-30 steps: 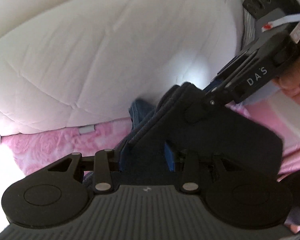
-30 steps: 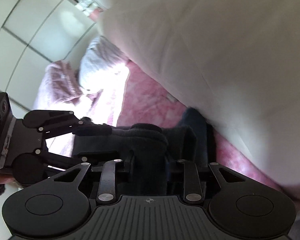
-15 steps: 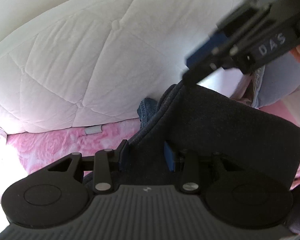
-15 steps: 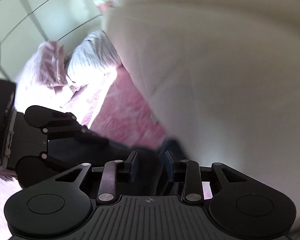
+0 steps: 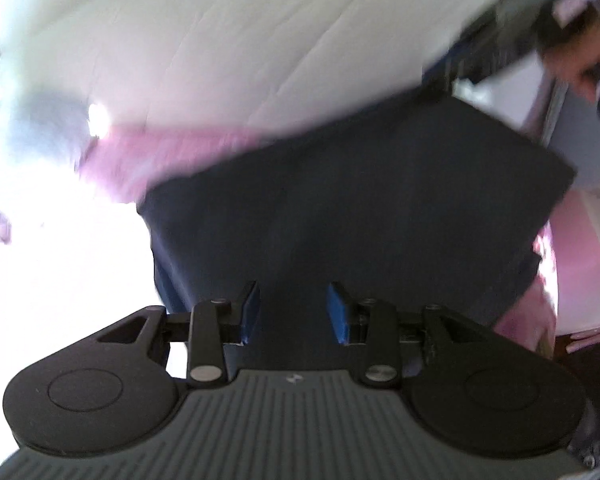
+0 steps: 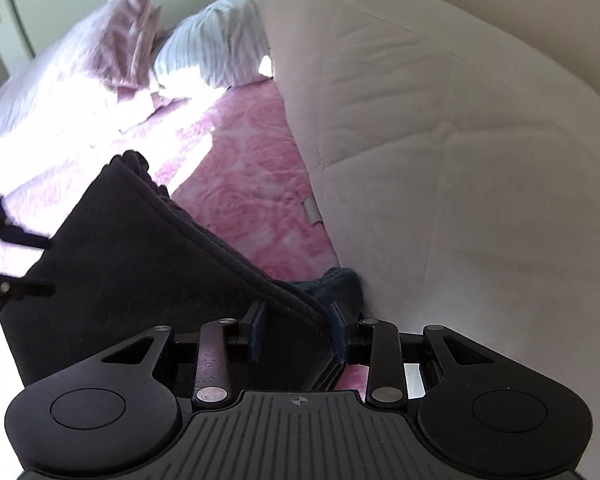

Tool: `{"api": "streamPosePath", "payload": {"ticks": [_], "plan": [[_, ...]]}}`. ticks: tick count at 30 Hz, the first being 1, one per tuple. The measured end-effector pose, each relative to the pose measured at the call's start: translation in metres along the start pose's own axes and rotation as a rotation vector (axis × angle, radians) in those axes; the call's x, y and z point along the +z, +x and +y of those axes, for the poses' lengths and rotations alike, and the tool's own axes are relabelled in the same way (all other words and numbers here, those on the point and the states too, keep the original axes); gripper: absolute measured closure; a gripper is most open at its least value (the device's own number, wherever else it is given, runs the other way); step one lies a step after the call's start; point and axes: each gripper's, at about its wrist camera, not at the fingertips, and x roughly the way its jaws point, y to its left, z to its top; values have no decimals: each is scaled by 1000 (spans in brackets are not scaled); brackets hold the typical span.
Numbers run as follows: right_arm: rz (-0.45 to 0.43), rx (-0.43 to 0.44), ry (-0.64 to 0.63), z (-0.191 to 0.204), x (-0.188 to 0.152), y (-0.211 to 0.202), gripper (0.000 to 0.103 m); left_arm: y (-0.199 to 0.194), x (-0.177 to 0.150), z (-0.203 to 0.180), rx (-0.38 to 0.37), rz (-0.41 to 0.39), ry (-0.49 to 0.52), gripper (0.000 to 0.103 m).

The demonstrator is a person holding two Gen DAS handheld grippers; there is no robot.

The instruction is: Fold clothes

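A dark navy garment, folded into a thick flat panel, hangs stretched between both grippers above the bed. My left gripper is shut on one end of it, the cloth filling the gap between its blue pads. In the right wrist view the garment runs from the left gripper at the left edge to my right gripper, which is shut on its layered edge. The left wrist view is blurred; the right gripper is only a dark smear at the garment's far corner.
A thick white quilted duvet lies bunched on the right of the pink floral bedsheet. A piece of blue cloth sits against the duvet. A striped pillow and a pink pillow lie at the head. A person's head is close.
The two grippers have drawn apart and rolled, and the garment between them has gone from a bunched bundle to a wide taut panel. The left wrist view has swept sideways and blurred.
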Motion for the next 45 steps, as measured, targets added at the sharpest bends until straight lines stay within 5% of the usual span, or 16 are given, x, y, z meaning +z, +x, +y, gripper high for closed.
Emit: {"api": "streamPosePath", "payload": {"ticks": [4,13,18,21,26,35,40,45], "plan": [[-79,2,-143,30,28,-3,70,6,-22,-7,14,-7,-77,72],[-93,264,-390,124,89,63,70,8,-36,-9,51,-77,-210,72],[46,238,-467,164,99,143,70,10,-40,-13,68,-101,-224,76],[78,242,-413,156,97,167,70,12,-39,-8,57,-104,-244,77],[-4,307,-264,122,99,118,70,10,-36,-8,23,-110,-174,77],[-74,111,15,47,9,0,70,1,-26,20,-34,-126,-89,75],[-30,12,159,48,-57,-26,70,4,-18,17,-18,-123,94,75],[-127,-42,314,64,-83,-48,70,-22,-14,2,-28,-146,276,74]]}}
